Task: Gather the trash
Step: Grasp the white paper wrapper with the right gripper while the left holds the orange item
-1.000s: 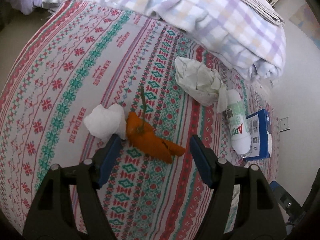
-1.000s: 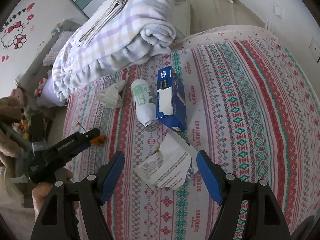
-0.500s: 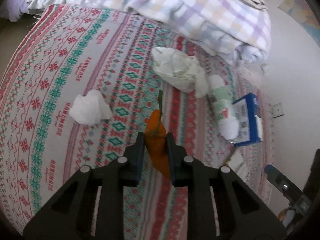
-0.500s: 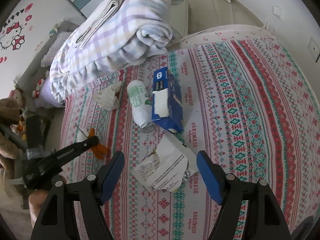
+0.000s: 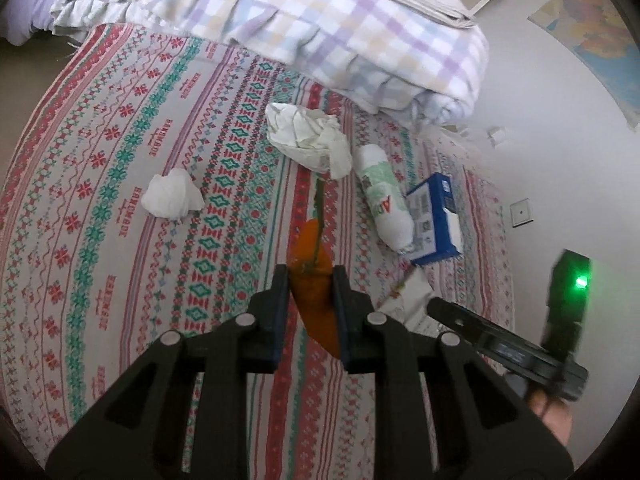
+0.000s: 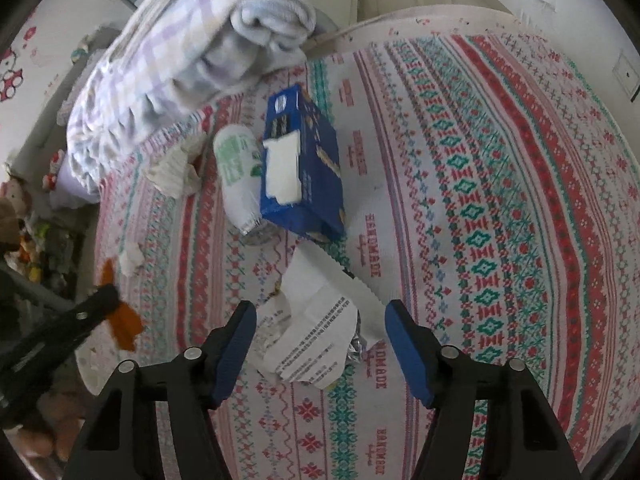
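Tightly pinched between the dark pads of the left gripper point(image 5: 310, 292) is a soft orange peel point(image 5: 316, 280) with a thin green stem, lifted clear of the bedspread point(image 5: 120, 160). Its partner, the right gripper point(image 6: 320, 344), stands spread wide with blue pads, holding nothing, poised over a crumpled printed paper slip point(image 6: 316, 336) with a glint of foil beneath it. Just beyond lie a blue cardboard box point(image 6: 304, 168) with a torn white flap and, touching its side, a white plastic bottle point(image 6: 236, 172) with a green label, tipped over. Farther left sit a creased paper wad point(image 5: 308, 138) and a small fluffy tissue ball point(image 5: 172, 196). All rest on a knit-patterned cover of red, teal and white bands. A rolled, lilac-checked quilt point(image 5: 320, 32) heaps at the bed's head, against pale walls.
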Motion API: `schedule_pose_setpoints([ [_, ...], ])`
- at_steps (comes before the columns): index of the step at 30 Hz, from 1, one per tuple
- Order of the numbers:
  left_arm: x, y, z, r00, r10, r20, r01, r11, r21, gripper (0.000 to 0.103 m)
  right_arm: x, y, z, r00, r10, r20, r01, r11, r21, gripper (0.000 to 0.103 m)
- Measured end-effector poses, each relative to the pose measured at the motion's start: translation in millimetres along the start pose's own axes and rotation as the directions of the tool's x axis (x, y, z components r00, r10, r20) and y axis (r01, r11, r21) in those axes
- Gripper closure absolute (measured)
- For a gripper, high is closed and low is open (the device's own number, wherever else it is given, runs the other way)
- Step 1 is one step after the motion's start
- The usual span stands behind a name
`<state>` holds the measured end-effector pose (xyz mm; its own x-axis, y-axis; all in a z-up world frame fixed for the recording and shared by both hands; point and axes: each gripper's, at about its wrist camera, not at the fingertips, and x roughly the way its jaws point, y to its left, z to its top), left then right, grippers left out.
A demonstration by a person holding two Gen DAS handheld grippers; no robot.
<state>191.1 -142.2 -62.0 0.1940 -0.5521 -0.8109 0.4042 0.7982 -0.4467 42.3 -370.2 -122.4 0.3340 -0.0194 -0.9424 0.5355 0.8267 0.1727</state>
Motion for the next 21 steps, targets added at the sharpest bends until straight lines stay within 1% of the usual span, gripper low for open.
schedule_pose_setpoints([
  [2, -10, 4, -5, 1.000, 0.003, 0.011, -0.003, 1.000, 0.011, 0.081, 6, 3, -2, 1.000, -0.012, -0.012, 0.012, 1.000, -0.010, 0.041],
  [3, -18, 11, -7, 1.000, 0.004, 0.016, -0.004, 1.000, 0.014, 0.081, 9, 4, -3, 1.000, -0.020, -0.018, 0.020, 1.000, -0.018, 0.046],
  [5, -23, 15, -8, 1.000, 0.002, 0.021, -0.003, 1.000, 0.016, 0.081, 15, 8, -5, 0.999, -0.045, -0.028, 0.044, 0.998, -0.039, 0.053],
  [7, -27, 20, -9, 1.000, 0.002, 0.024, -0.002, 1.000, 0.009, 0.081, 15, 13, -7, 0.998, -0.066, -0.005, 0.066, 0.995, -0.070, 0.067],
  [8, -30, 23, -10, 1.000, -0.001, 0.025, 0.001, 1.000, 0.002, 0.081, 14, 14, -7, 0.999, -0.038, -0.007, 0.038, 0.997, -0.067, 0.082],
  [9, -35, 26, -12, 1.000, -0.004, 0.028, 0.004, 1.000, -0.005, 0.081, 13, 13, -8, 1.000, -0.009, -0.012, 0.009, 0.999, -0.052, 0.093],
  [10, -36, 29, -11, 1.000, -0.006, 0.030, 0.006, 1.000, -0.009, 0.081, 11, 12, -9, 1.000, 0.013, -0.015, -0.014, 0.999, -0.042, 0.096],
  [12, -41, 32, -10, 0.999, -0.011, 0.037, 0.011, 1.000, -0.018, 0.081, 6, 14, -11, 1.000, 0.021, 0.003, -0.021, 0.999, -0.048, 0.096],
  [15, -46, 36, -8, 0.999, -0.023, 0.048, 0.024, 0.999, -0.030, 0.081, -6, 16, -14, 0.997, 0.071, 0.034, -0.069, 0.996, -0.048, 0.097],
  [18, -51, 36, -8, 0.998, -0.033, 0.055, 0.035, 0.999, -0.034, 0.081, -15, 11, -17, 0.995, 0.085, 0.047, -0.083, 0.996, -0.042, 0.097],
  [21, -53, 37, -8, 0.997, -0.047, 0.055, 0.049, 0.998, -0.034, 0.081, -17, 7, -16, 0.996, 0.079, 0.043, -0.078, 0.997, -0.026, 0.096],
])
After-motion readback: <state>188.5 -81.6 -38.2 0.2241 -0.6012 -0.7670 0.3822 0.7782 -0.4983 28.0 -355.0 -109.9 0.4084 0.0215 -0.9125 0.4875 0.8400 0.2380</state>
